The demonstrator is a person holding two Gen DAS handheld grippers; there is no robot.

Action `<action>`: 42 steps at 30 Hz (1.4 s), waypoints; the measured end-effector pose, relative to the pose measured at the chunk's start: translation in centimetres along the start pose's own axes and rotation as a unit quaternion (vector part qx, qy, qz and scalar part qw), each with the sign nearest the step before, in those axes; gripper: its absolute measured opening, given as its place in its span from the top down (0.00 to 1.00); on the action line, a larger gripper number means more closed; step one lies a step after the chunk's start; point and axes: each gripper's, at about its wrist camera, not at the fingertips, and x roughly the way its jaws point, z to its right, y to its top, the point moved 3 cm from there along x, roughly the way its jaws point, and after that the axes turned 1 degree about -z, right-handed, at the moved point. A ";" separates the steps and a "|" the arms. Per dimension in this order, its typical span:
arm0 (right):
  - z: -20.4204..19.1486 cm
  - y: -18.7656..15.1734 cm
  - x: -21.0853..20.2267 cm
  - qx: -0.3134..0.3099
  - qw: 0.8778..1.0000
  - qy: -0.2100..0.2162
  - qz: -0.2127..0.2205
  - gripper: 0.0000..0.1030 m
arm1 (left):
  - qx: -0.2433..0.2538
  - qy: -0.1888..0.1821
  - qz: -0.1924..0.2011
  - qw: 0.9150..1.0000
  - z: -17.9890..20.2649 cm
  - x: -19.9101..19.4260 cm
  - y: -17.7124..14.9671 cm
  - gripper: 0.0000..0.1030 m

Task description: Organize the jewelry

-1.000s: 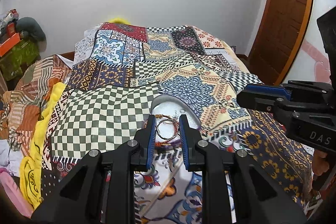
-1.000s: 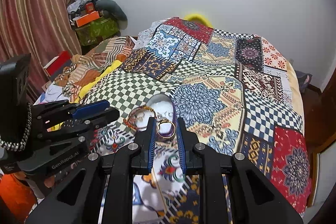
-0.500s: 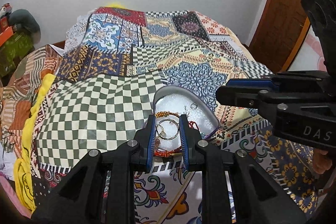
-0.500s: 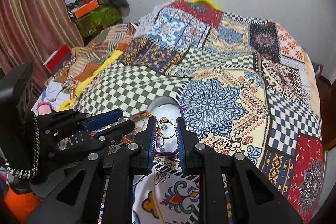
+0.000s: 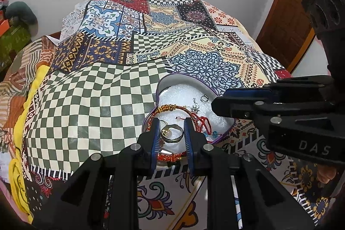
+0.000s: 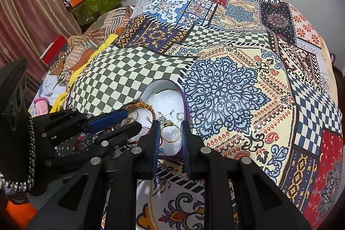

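Rings: each gripper's fingers (image 5: 155, 135) clamp a gold ring (image 5: 172, 133) over heart-shaped tray (image 5: 183, 81).

Tight over the heart-shaped tray (image 5: 195, 84): my right gripper (image 5: 217, 104) juts in across its right lobe, my left gripper (image 5: 171, 133) sits over the near end, so the two crowd each other there. Tray floor cluttered near me: red cord bracelets (image 5: 199, 120), gold ring (image 6: 170, 132), small earrings (image 5: 203, 98). Only the far lobe's white lining is bare. Bedspread (image 6: 226, 87) left, right and beyond the tray lies flat and open. Clothes pile (image 6: 64, 70) blocks the far left edge.
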 end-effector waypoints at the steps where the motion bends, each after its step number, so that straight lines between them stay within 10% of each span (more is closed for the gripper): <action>1: -0.1 0.0 -0.1 -0.001 1.000 0.002 -0.001 0.83 | 0.000 0.001 0.000 1.000 0.0 -0.1 0.0 0.80; 14: -1.5 -0.1 -2.9 -0.026 0.998 -0.035 0.034 0.72 | -0.016 0.016 0.034 0.999 -0.3 -4.7 0.5 0.77; 23: -4.2 -0.2 -11.8 -0.043 0.986 -0.057 0.148 0.72 | -0.005 0.044 0.125 0.991 1.5 -13.7 1.9 0.77; 33: -8.3 -3.5 -25.7 -0.040 0.937 -0.079 0.338 0.70 | 0.028 0.056 0.290 0.955 6.7 -27.9 1.7 0.61; 42: -12.0 -8.7 -32.6 -0.043 0.878 -0.122 0.461 0.26 | 0.027 0.085 0.387 0.918 9.6 -35.6 -2.1 0.29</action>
